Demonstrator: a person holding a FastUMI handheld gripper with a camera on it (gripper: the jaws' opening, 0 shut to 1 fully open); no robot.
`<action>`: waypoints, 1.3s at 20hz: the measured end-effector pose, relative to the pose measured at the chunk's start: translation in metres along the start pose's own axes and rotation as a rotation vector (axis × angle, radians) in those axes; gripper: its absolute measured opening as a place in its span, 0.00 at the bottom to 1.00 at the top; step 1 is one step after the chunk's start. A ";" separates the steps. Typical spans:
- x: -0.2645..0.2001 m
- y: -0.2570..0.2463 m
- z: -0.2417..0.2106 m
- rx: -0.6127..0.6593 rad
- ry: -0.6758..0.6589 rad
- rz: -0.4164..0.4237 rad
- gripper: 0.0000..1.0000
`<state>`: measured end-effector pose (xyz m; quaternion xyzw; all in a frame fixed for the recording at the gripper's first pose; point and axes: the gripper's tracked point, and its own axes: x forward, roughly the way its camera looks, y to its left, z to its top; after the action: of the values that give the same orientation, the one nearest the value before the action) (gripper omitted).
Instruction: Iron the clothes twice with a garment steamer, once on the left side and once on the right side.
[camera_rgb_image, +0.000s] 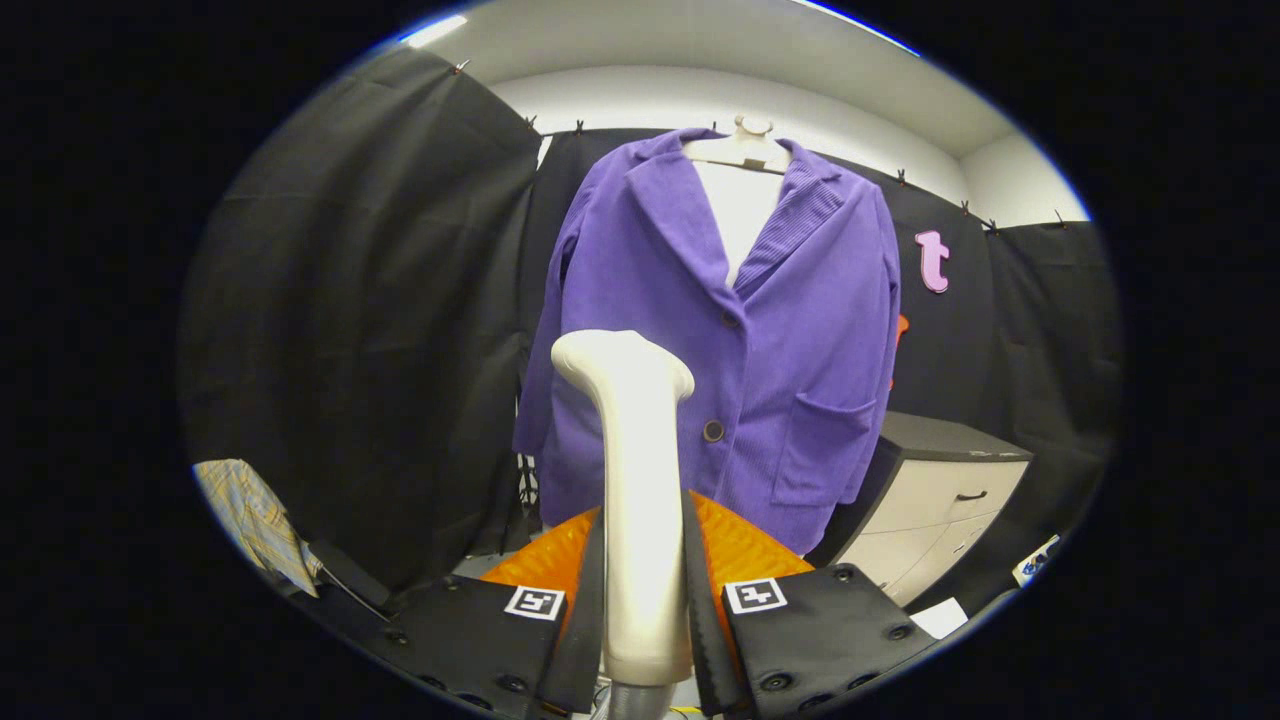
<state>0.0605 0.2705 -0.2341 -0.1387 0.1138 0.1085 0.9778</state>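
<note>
My tongs (645, 600) clamp the white steamer (630, 470) handle between both fingers, head upright. I judge I should close in squarely and stroke down one front panel. Beyond hangs the purple jacket (790, 350) on a hanger; far right, a drawer cabinet (940, 500).

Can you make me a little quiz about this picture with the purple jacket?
1. True or false: the gripper has both fingers pressed on the white garment steamer.
2. What hangs beyond the steamer? A) purple jacket B) green towel C) red dress
3. Which piece of furniture stands beside the jacket's pocket side?

Key: 1 true; 2 A; 3 the drawer cabinet.
</note>
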 end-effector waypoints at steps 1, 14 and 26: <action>-0.005 -0.010 0.010 0.005 -0.016 -0.009 0.45; -0.110 -0.161 0.071 0.076 -0.134 -0.114 0.45; -0.197 -0.262 0.063 0.120 -0.160 -0.174 0.45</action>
<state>-0.0509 0.0074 -0.0607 -0.0802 0.0290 0.0268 0.9960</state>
